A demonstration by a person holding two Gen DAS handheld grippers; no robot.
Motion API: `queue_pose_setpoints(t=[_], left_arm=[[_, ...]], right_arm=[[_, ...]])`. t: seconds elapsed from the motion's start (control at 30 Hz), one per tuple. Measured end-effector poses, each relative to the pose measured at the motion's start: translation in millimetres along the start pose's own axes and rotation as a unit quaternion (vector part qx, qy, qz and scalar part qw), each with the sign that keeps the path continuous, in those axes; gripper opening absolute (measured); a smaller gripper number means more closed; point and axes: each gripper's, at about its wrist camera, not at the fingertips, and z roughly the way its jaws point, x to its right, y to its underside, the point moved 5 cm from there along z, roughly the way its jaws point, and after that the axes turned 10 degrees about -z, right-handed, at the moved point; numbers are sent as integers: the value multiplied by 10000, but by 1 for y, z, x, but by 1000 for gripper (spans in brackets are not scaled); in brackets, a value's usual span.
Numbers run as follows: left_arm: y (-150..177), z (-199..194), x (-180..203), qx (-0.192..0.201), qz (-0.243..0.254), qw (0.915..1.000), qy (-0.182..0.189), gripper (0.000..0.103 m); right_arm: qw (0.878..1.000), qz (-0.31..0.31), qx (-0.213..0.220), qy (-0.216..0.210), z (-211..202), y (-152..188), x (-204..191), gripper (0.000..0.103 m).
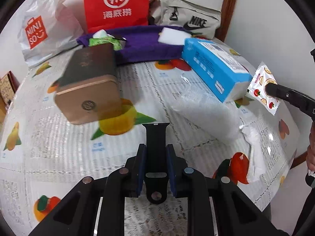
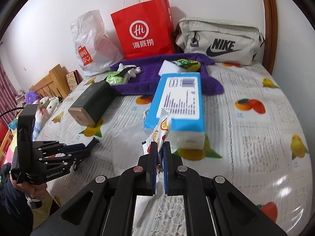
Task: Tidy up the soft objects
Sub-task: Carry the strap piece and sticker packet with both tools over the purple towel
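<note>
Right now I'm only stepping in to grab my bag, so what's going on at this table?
A person holds a tool in each hand. The left tool is shut on a black watch strap; the right tool pinches a fruit-print sachet above the fruit-patterned tablecloth. A blue tissue pack and a purple towel lie farther back.

MINISO: white bag [image 2: 88,41]; Hi: red bag [image 2: 142,29]; NIKE: pouch [image 2: 218,41].

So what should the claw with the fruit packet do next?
Probably carry it over to the purple towel and let go. The right claw is shut on the fruit packet, and other small soft things already lie on that towel, so the packet likely belongs there.
</note>
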Motion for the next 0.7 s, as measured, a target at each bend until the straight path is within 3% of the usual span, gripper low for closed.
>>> queue_pose_setpoints(t=[0.7], left_arm=[[-61, -46, -37, 540, -423, 9973, -250, 20]], right_arm=[[9994, -209, 289, 9, 10, -71, 15, 6]])
